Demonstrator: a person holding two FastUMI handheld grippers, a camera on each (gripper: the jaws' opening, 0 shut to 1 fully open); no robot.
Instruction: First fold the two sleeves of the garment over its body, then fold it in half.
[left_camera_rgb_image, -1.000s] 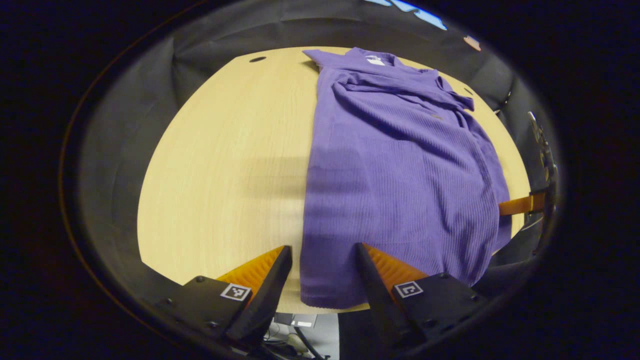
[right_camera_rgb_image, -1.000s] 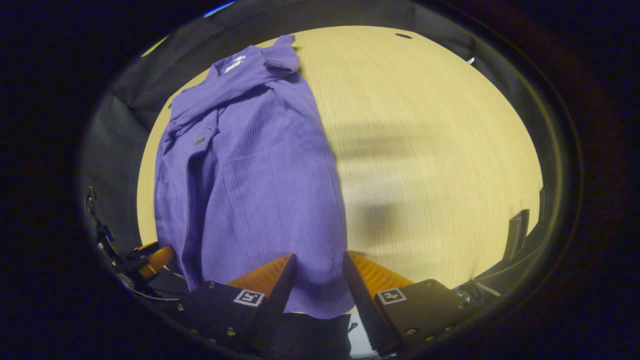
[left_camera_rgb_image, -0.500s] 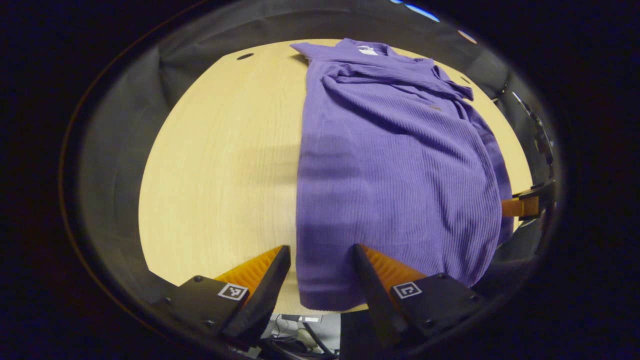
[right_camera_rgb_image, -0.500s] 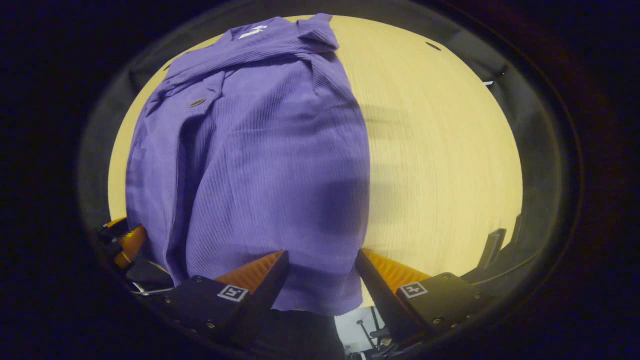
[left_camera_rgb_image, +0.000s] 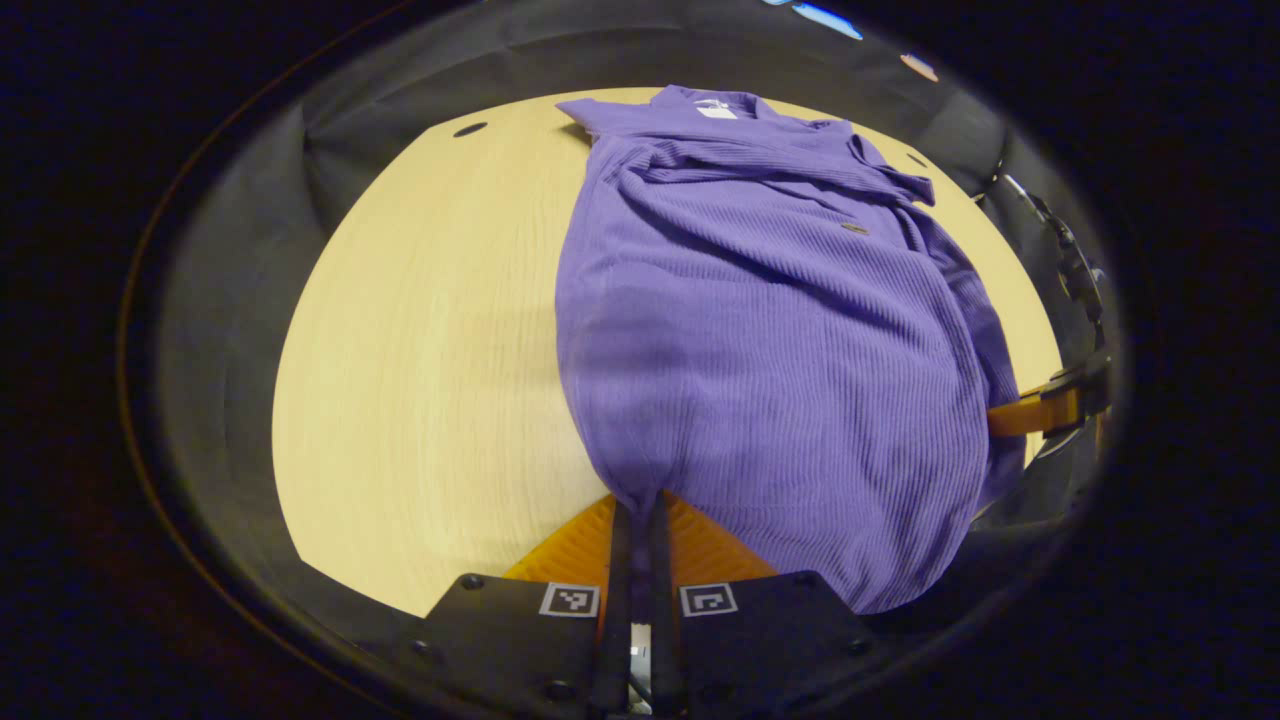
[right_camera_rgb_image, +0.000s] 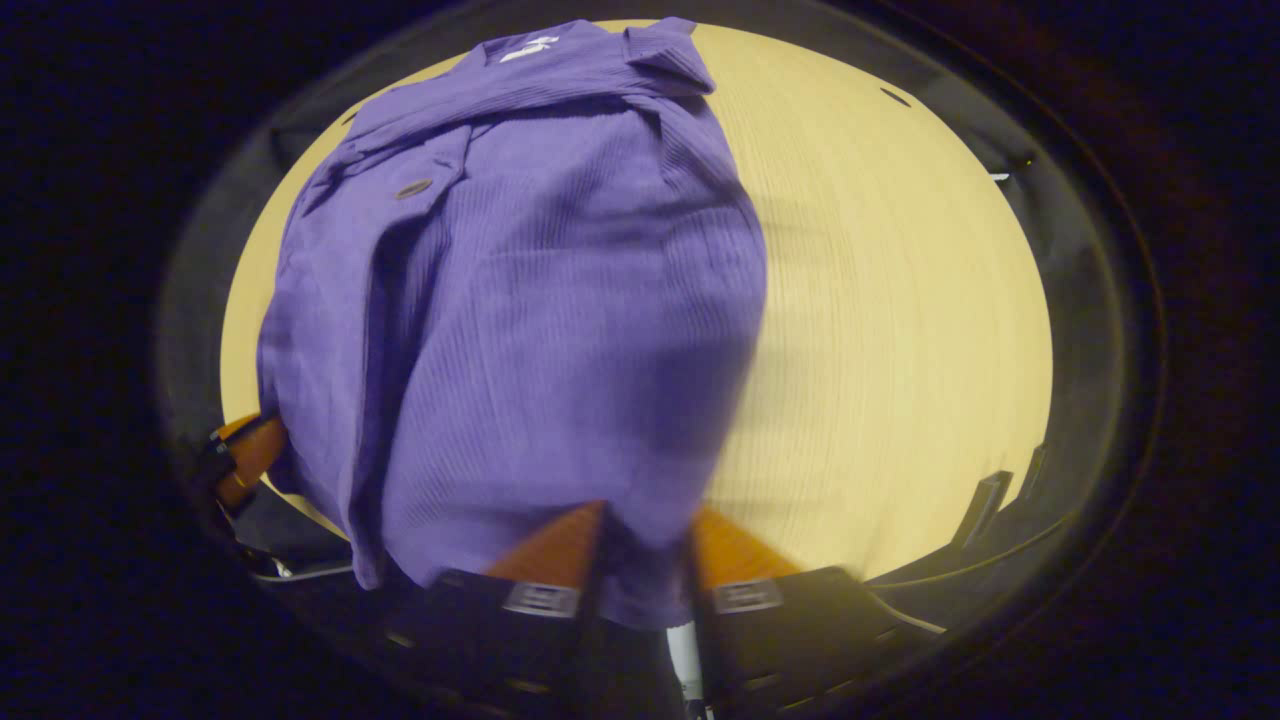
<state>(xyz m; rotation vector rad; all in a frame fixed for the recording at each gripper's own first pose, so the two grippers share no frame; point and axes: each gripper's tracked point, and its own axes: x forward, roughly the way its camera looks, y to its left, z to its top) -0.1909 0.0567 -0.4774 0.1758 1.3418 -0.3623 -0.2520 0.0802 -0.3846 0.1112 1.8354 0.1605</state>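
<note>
Now, ribbed purple garment, left tongs pinching hem, pale woodgrain table

I am seeing the shirt lying on the table, collar far, hem between my left gripper fingers.

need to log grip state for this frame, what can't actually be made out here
- Right gripper, right gripper view: motion blur smears its fingers and the garment hem, so closure can't be confirmed.
- Left gripper, left gripper view: shut on the hem; how much cloth is caught is hidden between the fingers.
- Folded sleeves: tucked layers hide their ends in both views.
- Table near edge: covered by gripper bodies.
</note>
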